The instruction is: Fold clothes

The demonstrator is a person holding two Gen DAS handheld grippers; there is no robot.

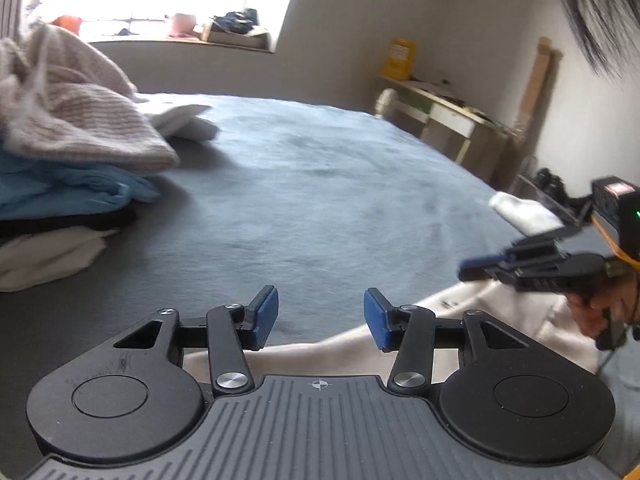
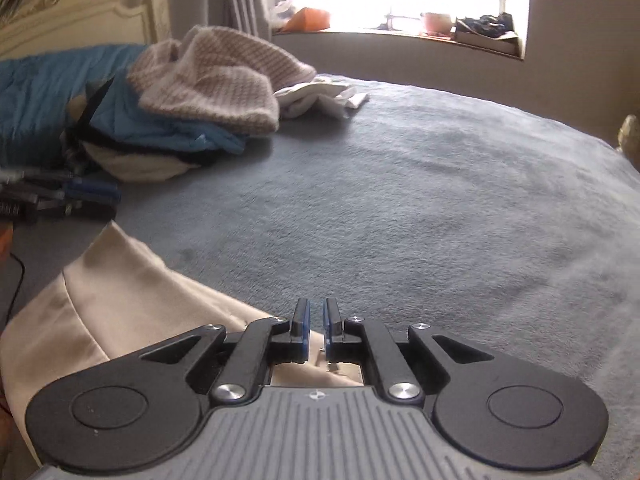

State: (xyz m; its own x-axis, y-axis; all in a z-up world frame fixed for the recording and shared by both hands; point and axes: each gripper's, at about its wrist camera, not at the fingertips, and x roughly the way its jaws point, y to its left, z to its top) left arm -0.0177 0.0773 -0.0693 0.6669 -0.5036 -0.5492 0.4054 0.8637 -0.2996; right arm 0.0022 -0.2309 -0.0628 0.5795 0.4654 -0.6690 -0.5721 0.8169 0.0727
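The cream garment [image 2: 120, 304] lies flat at the near edge of the grey bed [image 2: 400, 200], right under both claws, probably so there's open blanket beyond it to fold onto. The left gripper [image 1: 320, 318] hangs over that garment with jaws apart, gripping nothing. The right gripper [image 2: 316, 326] is above the same cloth, pads nearly together with a thin gap and nothing visibly pinched. Farther up the bed from the garment sits a pile of clothes [image 2: 180, 120], knit sweater on top, likely stacked there to keep it out of the way.
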